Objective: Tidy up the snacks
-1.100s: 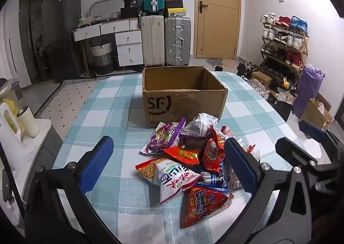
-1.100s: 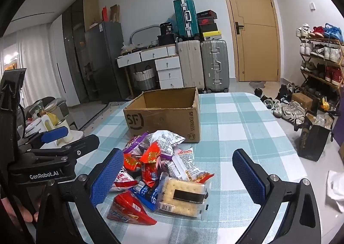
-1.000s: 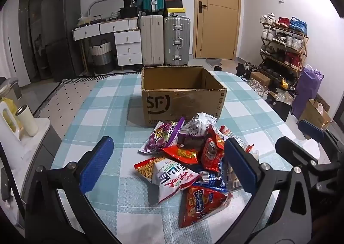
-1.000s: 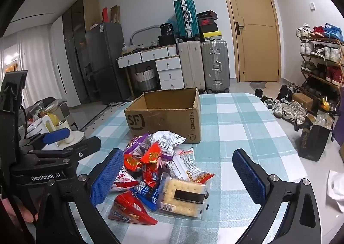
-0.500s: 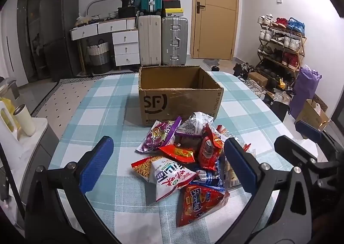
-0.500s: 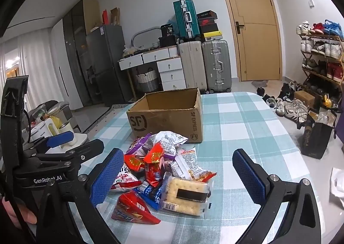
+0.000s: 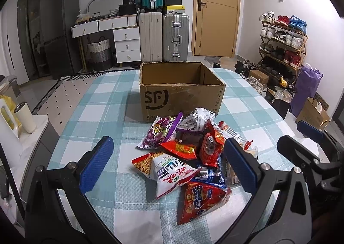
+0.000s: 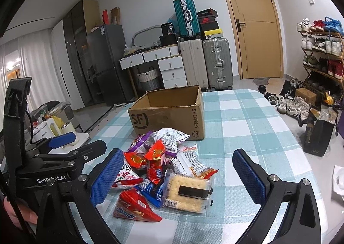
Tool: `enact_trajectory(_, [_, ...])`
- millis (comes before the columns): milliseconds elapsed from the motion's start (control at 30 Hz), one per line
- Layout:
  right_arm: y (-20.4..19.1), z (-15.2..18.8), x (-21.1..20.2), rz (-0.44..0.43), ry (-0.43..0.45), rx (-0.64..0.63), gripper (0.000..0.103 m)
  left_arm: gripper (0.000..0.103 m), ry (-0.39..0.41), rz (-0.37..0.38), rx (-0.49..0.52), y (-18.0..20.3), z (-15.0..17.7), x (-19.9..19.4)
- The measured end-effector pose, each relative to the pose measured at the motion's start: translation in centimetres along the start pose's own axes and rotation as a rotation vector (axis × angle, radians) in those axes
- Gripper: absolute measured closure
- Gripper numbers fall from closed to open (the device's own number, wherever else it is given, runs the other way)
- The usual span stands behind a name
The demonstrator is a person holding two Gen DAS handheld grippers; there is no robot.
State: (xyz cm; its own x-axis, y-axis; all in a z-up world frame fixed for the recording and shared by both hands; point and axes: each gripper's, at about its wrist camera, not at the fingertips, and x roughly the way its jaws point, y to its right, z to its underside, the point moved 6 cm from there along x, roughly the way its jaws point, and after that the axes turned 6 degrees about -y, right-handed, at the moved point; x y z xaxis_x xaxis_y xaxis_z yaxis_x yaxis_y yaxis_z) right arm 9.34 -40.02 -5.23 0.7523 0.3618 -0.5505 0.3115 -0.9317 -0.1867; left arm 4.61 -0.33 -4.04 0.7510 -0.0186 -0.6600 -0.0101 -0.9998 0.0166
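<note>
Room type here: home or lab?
Likely a lived-in home, a dining and entry area: shoe rack by the door, stacked suitcases, fridge, checked tablecloth.

Home interior, lived-in room. Suitcases standing stacked by wooden door; shoe rack holding sneakers along wall; fridge and white drawer unit sitting behind; checked cloth covering desk; kettle sitting nearby.
</note>
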Motion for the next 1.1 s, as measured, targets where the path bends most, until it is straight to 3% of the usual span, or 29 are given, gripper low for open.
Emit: enact_trajectory(1100, [0.7,0.5,0.6,-0.007,-0.043,0.02,0.0,0.001,-0.041,0.003,-0.007,-0.2,0.8,1.0])
